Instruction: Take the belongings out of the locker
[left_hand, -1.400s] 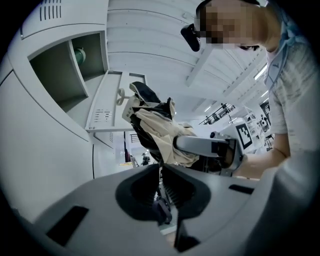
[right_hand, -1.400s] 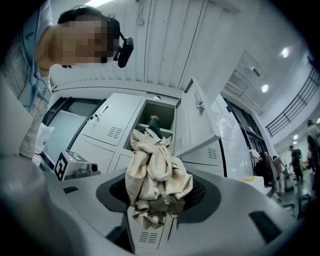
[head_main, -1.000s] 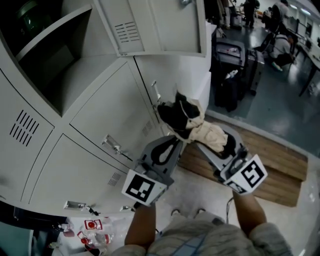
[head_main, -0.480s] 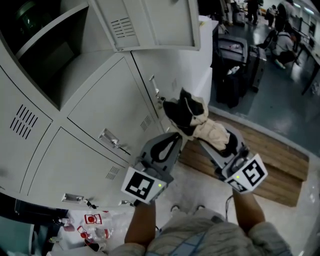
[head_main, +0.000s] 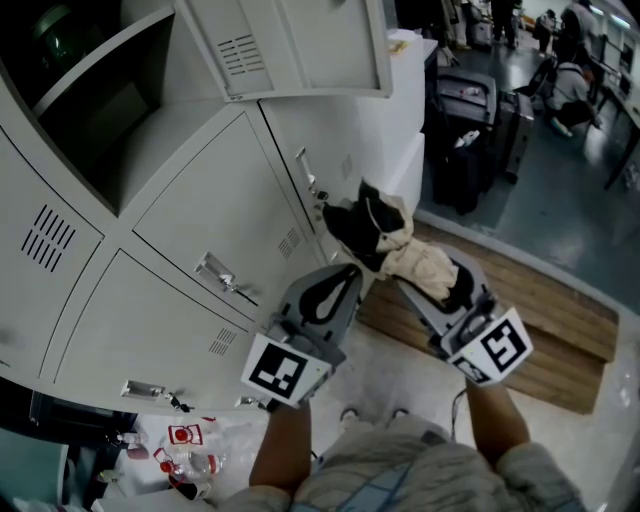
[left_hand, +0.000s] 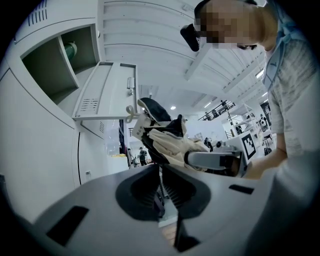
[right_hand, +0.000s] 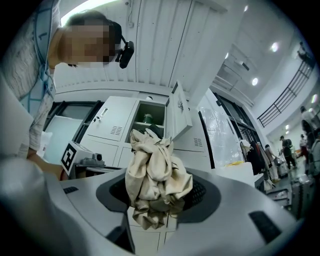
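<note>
The cream-and-black garment bundle (head_main: 385, 245) is out of the locker and pinched in the right gripper (head_main: 430, 280). Its jaws stand partly apart, pressed on the cloth, which bulges above them and hangs below. We judge the first take-out done. The next move calls for setting the bundle down somewhere clear, then reaching back up.

The left gripper (head_main: 345, 272) sits just beside the right one, its tips near the cloth. Its jaws are together with nothing between them that we can see.

Above and beyond both grippers the open compartment (right_hand: 150, 117) has a green item (right_hand: 148, 118) inside, likely the next thing to fetch. Its compartment door (head_main: 300, 50) juts out overhead and may crowd the reach.

Below the right gripper lies a wooden platform (head_main: 560, 330), with black luggage (head_main: 460, 130) beyond it. Bottles (head_main: 185, 465) litter the floor below the left gripper.
</note>
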